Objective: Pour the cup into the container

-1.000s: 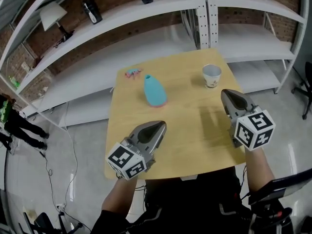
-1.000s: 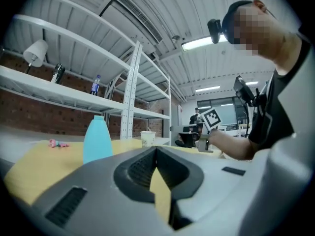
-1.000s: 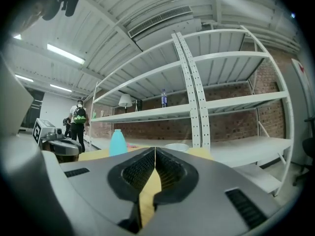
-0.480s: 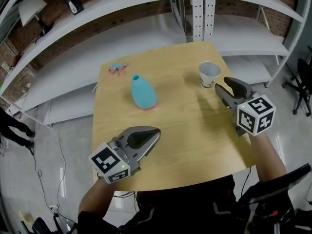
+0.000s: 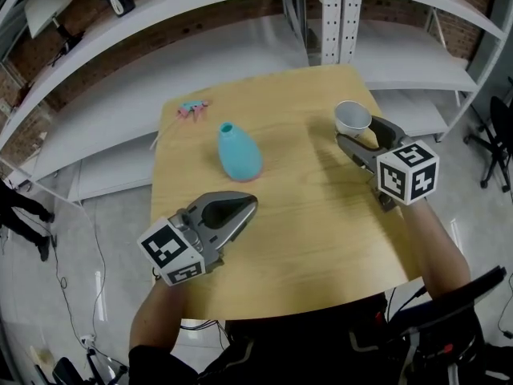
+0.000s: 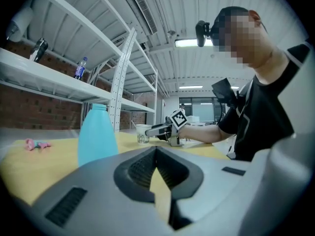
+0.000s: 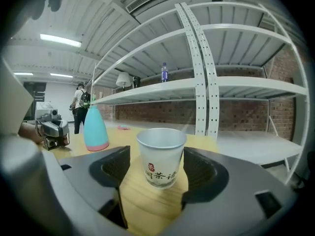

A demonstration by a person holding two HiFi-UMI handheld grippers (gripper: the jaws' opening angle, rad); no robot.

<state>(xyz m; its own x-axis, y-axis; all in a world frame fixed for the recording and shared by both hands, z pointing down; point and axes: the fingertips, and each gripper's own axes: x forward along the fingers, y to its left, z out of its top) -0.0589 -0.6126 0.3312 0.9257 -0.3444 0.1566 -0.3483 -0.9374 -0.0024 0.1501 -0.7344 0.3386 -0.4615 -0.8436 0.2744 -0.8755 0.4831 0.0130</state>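
My right gripper (image 5: 358, 132) has just been opening its jaws; they stand wide, with the white paper cup (image 5: 351, 115) upright on the table between them, not squeezed. My left gripper (image 5: 245, 204) is closed and empty. The blue bottle (image 5: 239, 154) stands ahead of it, slightly to its left.

Lab-like workroom, brick wall (image 7: 162, 110), white metal shelving (image 5: 333, 10), ceiling strip lights (image 7: 60, 40), wooden table (image 5: 321, 231)

white printed paper cup (image 5: 351, 117), upright; turquoise narrow-necked container (image 5: 239, 152), upright, well apart to its left
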